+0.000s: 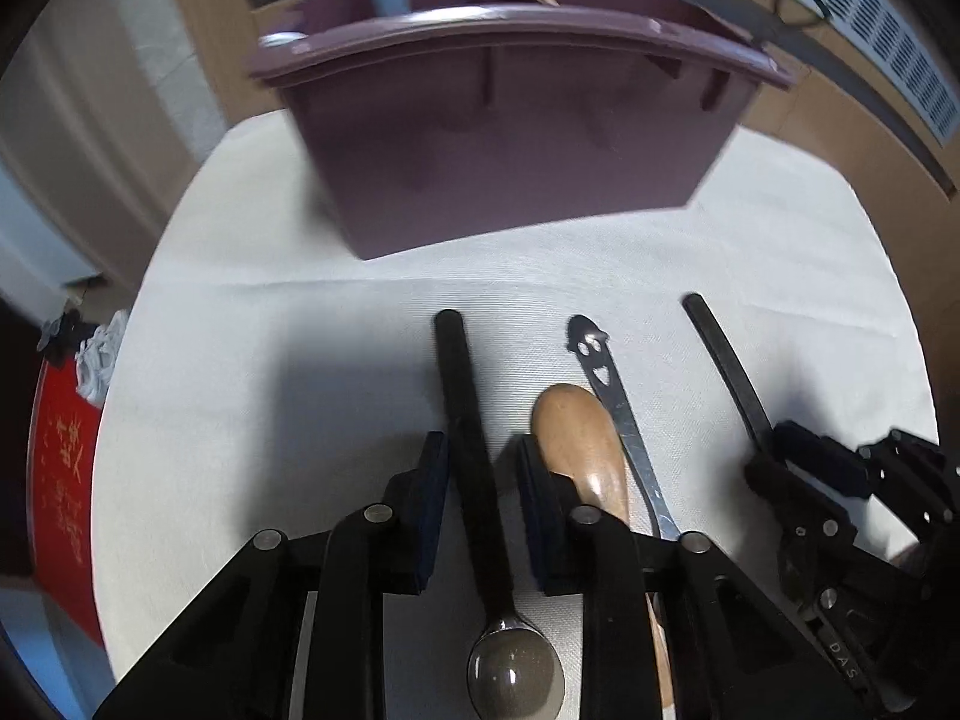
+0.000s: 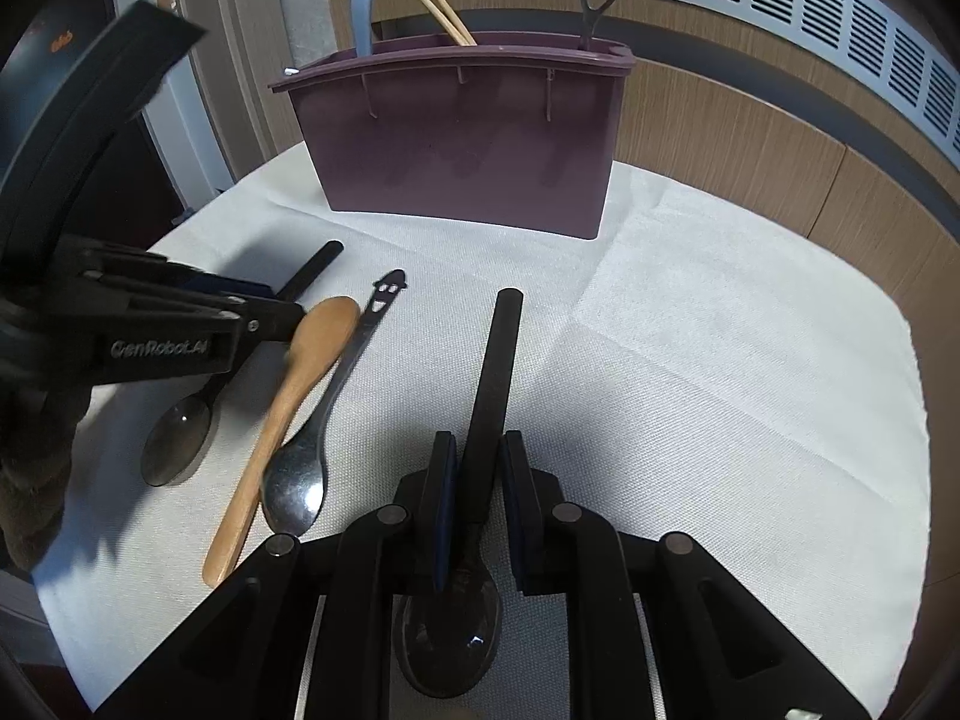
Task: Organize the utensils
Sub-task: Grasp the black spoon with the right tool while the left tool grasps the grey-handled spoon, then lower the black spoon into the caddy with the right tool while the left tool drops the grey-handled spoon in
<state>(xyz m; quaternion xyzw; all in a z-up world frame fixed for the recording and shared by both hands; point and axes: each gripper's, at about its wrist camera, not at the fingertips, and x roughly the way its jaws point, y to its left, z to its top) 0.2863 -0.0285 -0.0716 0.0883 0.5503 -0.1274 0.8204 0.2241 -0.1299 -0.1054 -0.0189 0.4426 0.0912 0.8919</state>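
Observation:
A purple utensil caddy stands at the far side of the white cloth. My left gripper straddles the black handle of a spoon with a small gap on each side. In the right wrist view my left gripper is over that spoon. My right gripper is shut on a second black-handled spoon, also in the left wrist view. A wooden spoon and a steel smiley-handled spoon lie between.
The caddy holds a blue utensil, wooden chopsticks and a black utensil. A red box sits beyond the table's left edge. A wood-panelled wall with a vent grille stands behind.

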